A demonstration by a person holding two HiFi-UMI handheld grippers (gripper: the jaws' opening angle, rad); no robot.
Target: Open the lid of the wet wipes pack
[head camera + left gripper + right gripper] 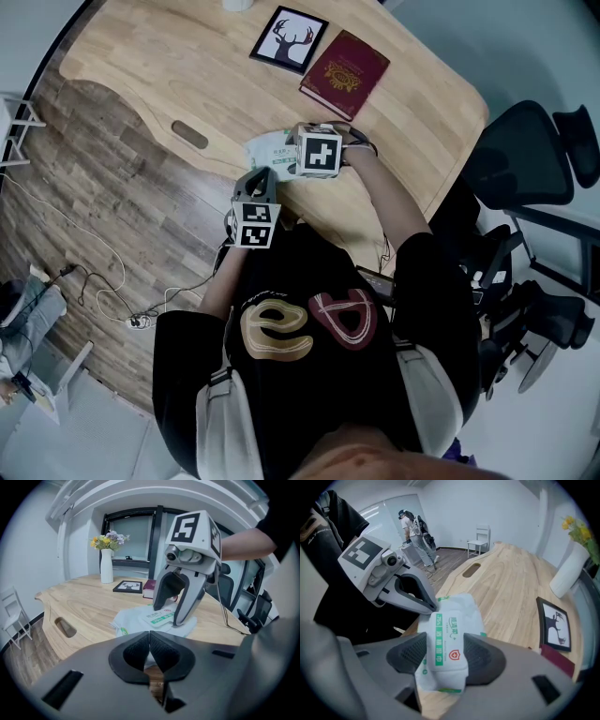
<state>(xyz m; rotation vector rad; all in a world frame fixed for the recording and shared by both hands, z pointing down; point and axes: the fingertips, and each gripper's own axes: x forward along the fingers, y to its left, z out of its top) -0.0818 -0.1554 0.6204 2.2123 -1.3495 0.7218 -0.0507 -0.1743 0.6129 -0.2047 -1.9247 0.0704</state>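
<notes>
White wet wipes pack [450, 620] fills right gripper [445, 654] jaws, hidden overhead.

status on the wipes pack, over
Left gripper shut, tip at pack edge. Right gripper clamped across pack, lid flat, not open. Nothing in the way.

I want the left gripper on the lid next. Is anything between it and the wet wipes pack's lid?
Nothing loose. The left gripper sits at the wet wipes pack's edge; the right gripper clamps the pack's sides, flanking the lid, whose top is bare.
</notes>
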